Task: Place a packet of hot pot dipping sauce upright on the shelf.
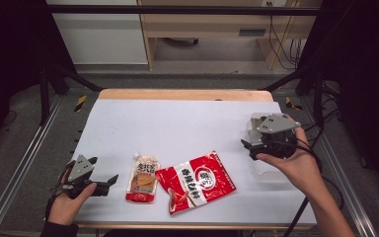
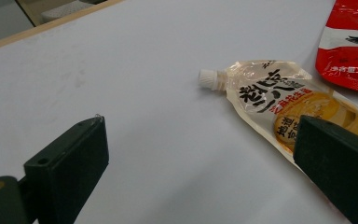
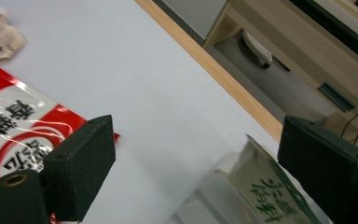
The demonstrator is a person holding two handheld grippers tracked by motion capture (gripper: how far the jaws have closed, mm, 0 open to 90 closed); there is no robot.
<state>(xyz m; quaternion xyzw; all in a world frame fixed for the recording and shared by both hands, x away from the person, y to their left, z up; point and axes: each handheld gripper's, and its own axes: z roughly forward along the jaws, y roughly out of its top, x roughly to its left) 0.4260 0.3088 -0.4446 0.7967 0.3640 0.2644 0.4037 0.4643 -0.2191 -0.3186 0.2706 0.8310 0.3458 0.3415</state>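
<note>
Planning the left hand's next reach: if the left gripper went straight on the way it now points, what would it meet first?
Probably the spouted pouch: it lies just ahead of the open left gripper, toward one jaw's side. Depth is hard to judge.

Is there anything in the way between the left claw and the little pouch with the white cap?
Nothing visible. The left claw sits open just left of the spouted pouch, with only bare white table between them. The red bag lies on the pouch's far side, out of the path.
</note>
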